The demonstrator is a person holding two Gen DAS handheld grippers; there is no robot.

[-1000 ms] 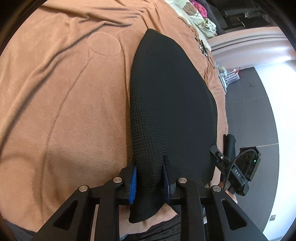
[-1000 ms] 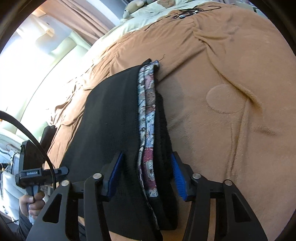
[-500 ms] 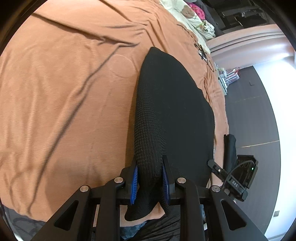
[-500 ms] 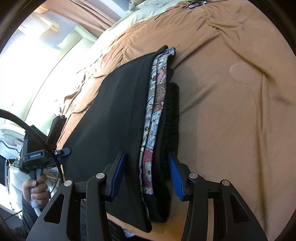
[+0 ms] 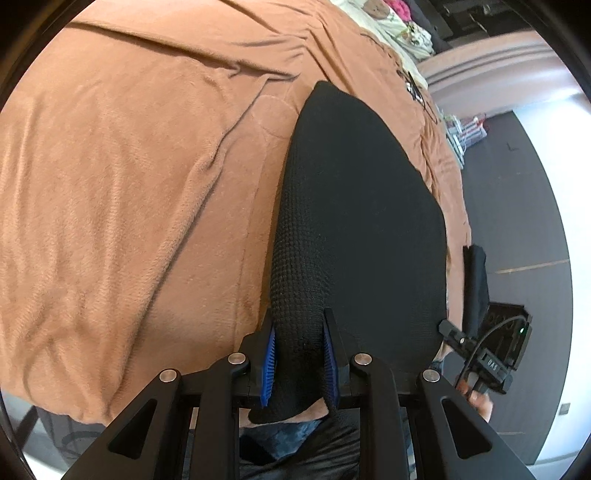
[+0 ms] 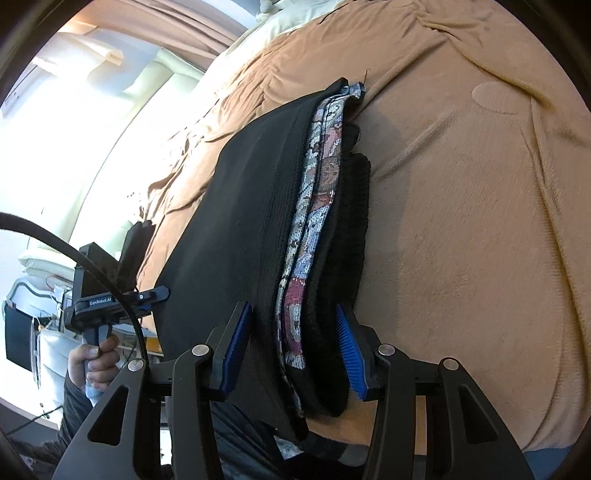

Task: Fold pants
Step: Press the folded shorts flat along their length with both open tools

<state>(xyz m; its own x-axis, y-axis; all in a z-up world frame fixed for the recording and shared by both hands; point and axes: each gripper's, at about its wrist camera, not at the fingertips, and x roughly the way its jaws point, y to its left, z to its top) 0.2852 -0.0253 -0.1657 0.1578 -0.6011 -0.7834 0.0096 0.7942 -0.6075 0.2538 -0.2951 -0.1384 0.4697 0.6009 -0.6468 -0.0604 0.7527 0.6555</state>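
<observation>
The black knit pants (image 5: 354,206) lie folded in a long stack on the brown blanket (image 5: 129,192). My left gripper (image 5: 299,354) is shut on the near folded edge, its blue pads pressing the black cloth from both sides. In the right wrist view the pants (image 6: 258,206) show a patterned lining (image 6: 314,206) between black layers. My right gripper (image 6: 295,343) is shut on the thick stacked end, with one pad on each side of it. The other gripper and a hand (image 6: 92,362) appear at the left.
The blanket (image 6: 461,221) spreads wide to the right of the pants, with soft creases. The bed's edge and dark floor (image 5: 517,206) lie to the right in the left wrist view. Pillows and printed bedding (image 5: 399,22) sit at the far end.
Both grippers keep their hold on the pants. The left view has shifted sideways across the blanket, and the folded stack now lies more slanted in the right view.
</observation>
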